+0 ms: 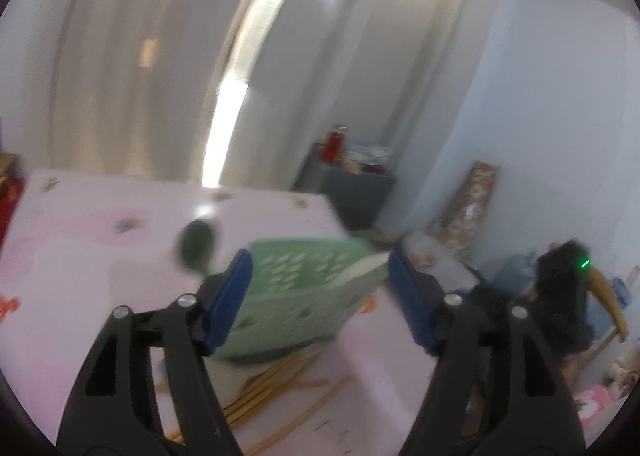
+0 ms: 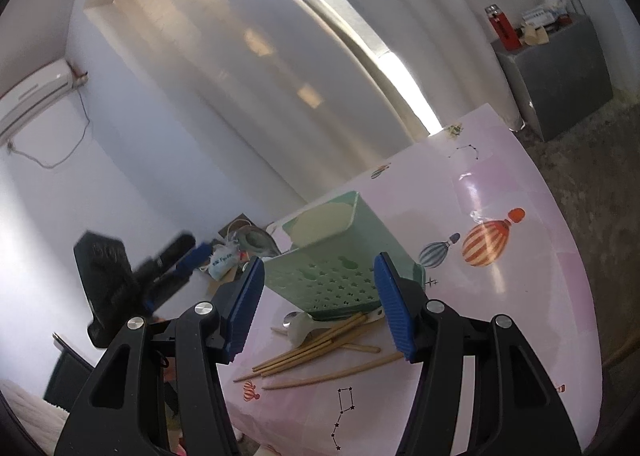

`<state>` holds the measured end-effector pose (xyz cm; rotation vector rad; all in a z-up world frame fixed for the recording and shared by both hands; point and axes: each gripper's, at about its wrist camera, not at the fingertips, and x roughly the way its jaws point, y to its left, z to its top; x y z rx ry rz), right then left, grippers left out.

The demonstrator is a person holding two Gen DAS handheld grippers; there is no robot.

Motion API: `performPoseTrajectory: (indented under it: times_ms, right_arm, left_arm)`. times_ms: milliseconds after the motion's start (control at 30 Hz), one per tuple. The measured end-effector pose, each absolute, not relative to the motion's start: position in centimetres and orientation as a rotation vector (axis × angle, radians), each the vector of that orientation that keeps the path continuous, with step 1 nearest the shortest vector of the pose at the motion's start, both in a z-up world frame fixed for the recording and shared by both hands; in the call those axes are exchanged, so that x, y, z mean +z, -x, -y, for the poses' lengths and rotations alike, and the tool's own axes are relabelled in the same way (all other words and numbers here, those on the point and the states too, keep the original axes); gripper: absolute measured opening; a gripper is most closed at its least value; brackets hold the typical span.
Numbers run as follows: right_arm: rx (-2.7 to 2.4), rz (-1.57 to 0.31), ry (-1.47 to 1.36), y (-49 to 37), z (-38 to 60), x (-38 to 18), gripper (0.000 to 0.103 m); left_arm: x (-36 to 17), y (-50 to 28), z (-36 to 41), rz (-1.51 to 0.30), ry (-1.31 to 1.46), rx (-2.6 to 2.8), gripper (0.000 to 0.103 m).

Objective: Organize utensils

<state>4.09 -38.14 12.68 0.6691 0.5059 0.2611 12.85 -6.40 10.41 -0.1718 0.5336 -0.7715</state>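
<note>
A green perforated basket [image 1: 304, 288] [image 2: 340, 256] lies tipped on the pink table, with a pale flat piece [image 2: 320, 221] in its mouth. Several wooden chopsticks [image 1: 276, 388] [image 2: 320, 352] and a white spoon [image 2: 308, 326] lie loose in front of it. A blurred dark green spoon-like shape [image 1: 198, 246] [image 2: 258, 242] shows just left of the basket. My left gripper [image 1: 320, 296] is open and holds nothing; the basket lies beyond its blue pads. My right gripper [image 2: 319, 304] is open above the chopsticks, empty. The left gripper [image 2: 168, 268] also appears in the right wrist view, left of the basket.
The table [image 2: 520, 256] has a pink cloth printed with balloons, and its far right edge drops to the floor. A grey cabinet [image 2: 556, 75] [image 1: 360, 191] with a red bottle [image 2: 500, 27] stands beyond it. White curtains hang behind. Clutter lies on the floor at the right [image 1: 472, 207].
</note>
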Motion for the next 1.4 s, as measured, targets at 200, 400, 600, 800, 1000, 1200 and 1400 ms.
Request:
performPoseTrajectory:
  times_ms: [200, 400, 600, 800, 1000, 1200, 1400]
  right_arm:
    - [0.215, -0.617, -0.555, -4.6, 35.2, 11.3, 0.059]
    - [0.165, -0.765, -0.420, -4.9, 30.8, 7.9, 0.067]
    - [0.148, -0.845, -0.335, -5.6, 27.5, 5.6, 0.068]
    - [0.152, -0.855, -0.266, -6.2, 25.4, 5.5, 0.068]
    - [0.160, -0.876, -0.261, -6.5, 24.7, 5.1, 0.068]
    - [0.154, -0.894, -0.270, -6.6, 24.8, 4.3, 0.068]
    - [0.158, -0.900, -0.282, -6.7, 24.9, 4.0, 0.068]
  left_arm:
    - [5.9, -11.9, 2.1, -0.625, 0.149, -0.619, 0.069]
    - [2.1, -12.1, -1.1, -0.716, 0.163, -0.514, 0.069]
    - [-0.3, -12.4, 0.0, -0.738, 0.111, -0.462, 0.069]
    - [-2.2, -13.1, 1.7, -0.719, -0.003, -0.445, 0.069]
    - [-3.1, -14.5, 4.9, -0.744, -0.157, -0.473, 0.069]
    - [-3.3, -14.6, 8.2, -0.713, -0.322, -0.529, 0.070]
    - [-4.1, -14.3, 9.7, -0.715, -0.394, -0.534, 0.069]
